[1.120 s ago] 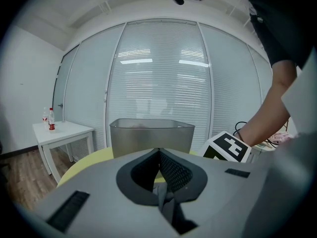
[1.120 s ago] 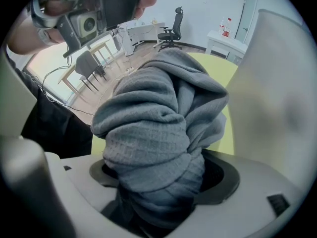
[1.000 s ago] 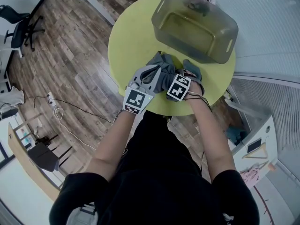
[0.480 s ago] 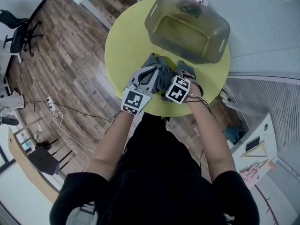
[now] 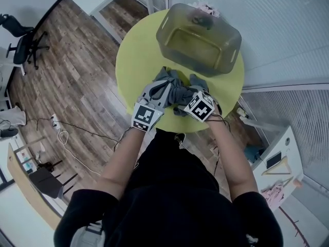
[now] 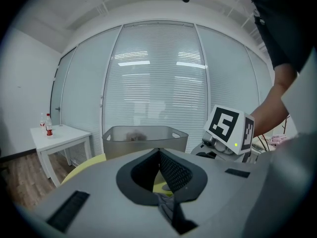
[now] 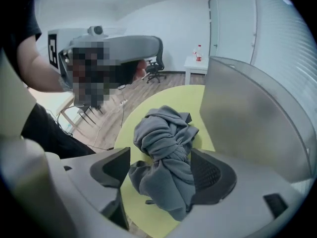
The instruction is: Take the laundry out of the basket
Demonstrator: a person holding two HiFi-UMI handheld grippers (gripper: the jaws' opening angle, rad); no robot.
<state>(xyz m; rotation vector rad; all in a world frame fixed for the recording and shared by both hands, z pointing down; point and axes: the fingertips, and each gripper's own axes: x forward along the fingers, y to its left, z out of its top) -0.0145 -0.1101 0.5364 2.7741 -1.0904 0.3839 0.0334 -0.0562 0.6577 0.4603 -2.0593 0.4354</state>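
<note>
A crumpled grey garment (image 5: 180, 91) lies on the round yellow table (image 5: 139, 55), in front of the translucent grey basket (image 5: 229, 55). A small dark piece (image 5: 203, 20) remains inside the basket. My left gripper (image 5: 167, 82) sits at the garment's left edge; in the left gripper view (image 6: 159, 151) its tips meet, with a grey fold of cloth caught behind them. My right gripper (image 7: 161, 155) stands wide open around the garment (image 7: 166, 148). The cloth leans on the right pad and stays just clear of the left one.
The basket wall (image 7: 247, 113) rises close on the right in the right gripper view. A white side table with bottles (image 6: 64, 135) stands to the left. An office chair (image 5: 20, 32) and cables (image 5: 61, 125) are on the wooden floor. Window blinds run behind the table.
Both grippers have risen a little over the garment, the right one more. The right gripper has rolled, so its marker cube faces differently. The garment stays bunched between them.
</note>
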